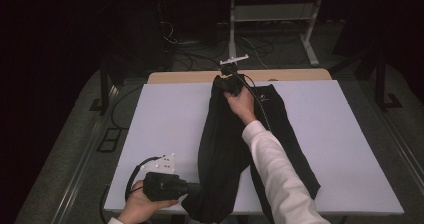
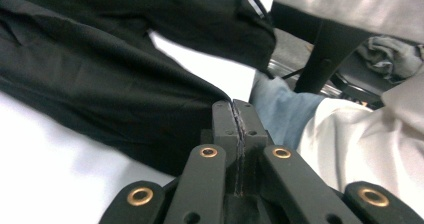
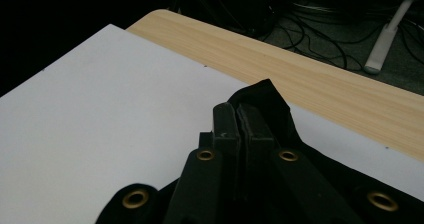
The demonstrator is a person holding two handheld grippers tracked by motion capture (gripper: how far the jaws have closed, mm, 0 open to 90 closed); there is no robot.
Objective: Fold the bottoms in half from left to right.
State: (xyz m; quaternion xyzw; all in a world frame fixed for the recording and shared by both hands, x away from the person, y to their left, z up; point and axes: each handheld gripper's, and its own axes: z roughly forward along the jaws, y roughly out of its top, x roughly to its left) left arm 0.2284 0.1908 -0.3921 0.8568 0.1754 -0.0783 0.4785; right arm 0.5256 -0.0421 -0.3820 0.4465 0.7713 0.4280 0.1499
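Note:
A long black garment (image 1: 225,134) lies lengthwise down the middle of the white board (image 1: 165,114). My left gripper (image 1: 197,188) is at the near edge, pointing right, shut on the garment's near end. In the left gripper view the jaws (image 2: 235,111) are pressed together with the black cloth (image 2: 100,74) running up to their tips. My right gripper (image 1: 222,81) is at the far end, shut on the garment's far edge. In the right gripper view a peak of cloth (image 3: 270,96) stands around the closed tips (image 3: 237,114).
The white board rests on a wooden table, whose bare strip (image 1: 190,77) shows along the far side. Behind it stand a white desk frame (image 1: 232,29) and loose cables (image 1: 190,54) on the floor. A white sleeve (image 1: 275,164) crosses the garment.

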